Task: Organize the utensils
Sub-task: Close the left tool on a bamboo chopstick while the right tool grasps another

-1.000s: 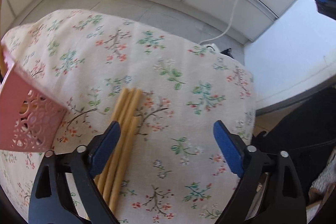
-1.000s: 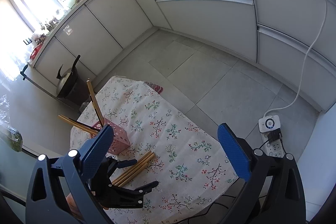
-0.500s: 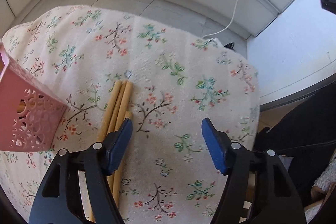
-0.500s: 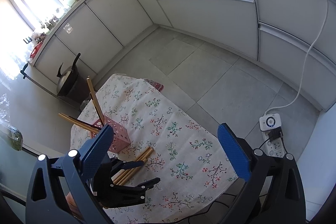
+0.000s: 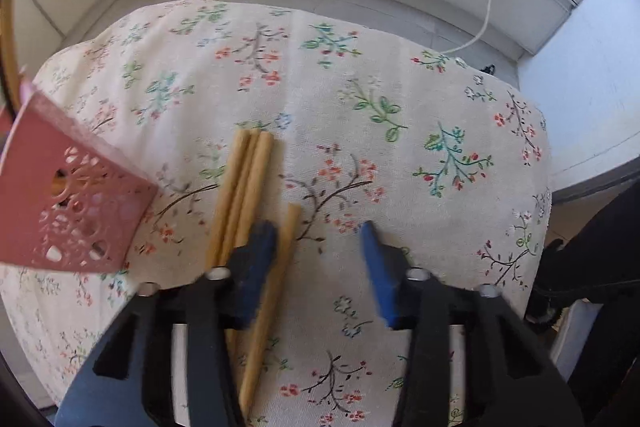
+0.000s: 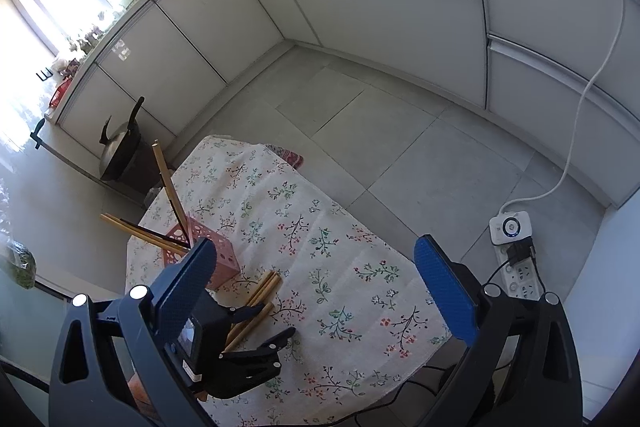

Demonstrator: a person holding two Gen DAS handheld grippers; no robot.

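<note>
Several wooden chopsticks (image 5: 244, 187) lie on the floral tablecloth (image 5: 360, 107); one (image 5: 276, 267) lies slightly apart to the right. My left gripper (image 5: 316, 243) is open and low over the cloth, its left finger over the bundle, the separate chopstick between the jaws. The pink perforated holder (image 5: 68, 203) stands at the left. In the right wrist view the holder (image 6: 216, 259) has chopsticks (image 6: 168, 183) sticking out, and the left gripper (image 6: 260, 327) shows over the chopsticks (image 6: 264, 287). My right gripper (image 6: 316, 287) is open and empty, high above the table.
The small table (image 6: 320, 227) stands on a grey tiled floor between white cabinets. A power strip (image 6: 516, 247) with a white cable lies on the floor at the right. A dark pot (image 6: 120, 151) stands beyond the table.
My left gripper has moved down and forward to the chopsticks and its jaws have narrowed around the separate chopstick. The right gripper has stayed still.
</note>
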